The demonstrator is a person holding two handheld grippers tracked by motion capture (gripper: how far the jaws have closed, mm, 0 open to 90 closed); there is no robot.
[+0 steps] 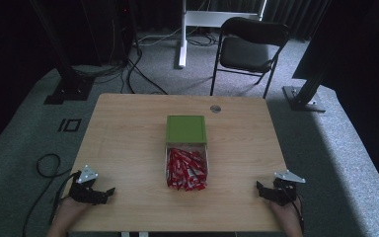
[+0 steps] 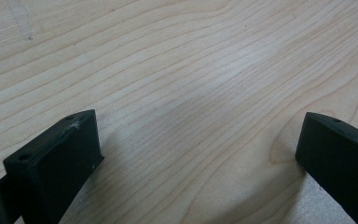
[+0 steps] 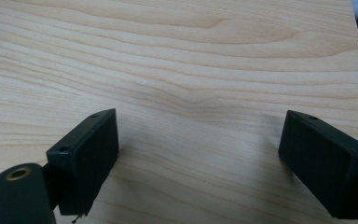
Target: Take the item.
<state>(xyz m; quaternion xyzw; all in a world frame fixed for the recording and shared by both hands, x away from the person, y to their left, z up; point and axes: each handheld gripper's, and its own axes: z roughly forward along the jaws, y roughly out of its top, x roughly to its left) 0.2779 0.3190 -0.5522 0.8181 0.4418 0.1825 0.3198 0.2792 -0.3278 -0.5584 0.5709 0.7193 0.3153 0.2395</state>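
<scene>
**Packets heaped loose in an open box, both grippers parked wide at the near edge**

Risks first. Likely to snag: red packets point(image 1: 186, 169) piled every which way in the clear box point(image 1: 167, 163), some poking over the near rim. Easy to pinch two or three at once instead of one, or to drag a neighbour out and spill it onto the table point(image 1: 128, 133). Thin glossy wrappers, so probably slippery and quick to crumple under a hard squeeze. Box light by the look of it; apt to slide or tip if nudged from one side with nothing bracing it. Green lid point(image 1: 186, 129) lying just behind the box, touching or nearly touching its far edge; could be knocked further back by a long reach over the top.

Pose now. Left gripper point(image 1: 109, 191) low at the near left corner of the table, jaws pointing toward the middle, spread wide, nothing but bare wood between them in the left gripper view point(image 2: 196, 154). Right gripper point(image 1: 258, 187) mirrored at the near right corner, jaws aimed inward, likewise spread wide over bare wood in the right gripper view point(image 3: 198, 154). Both hands well apart from the box, which sits in the middle of the table between them. No contact with packets, box or lid.
</scene>
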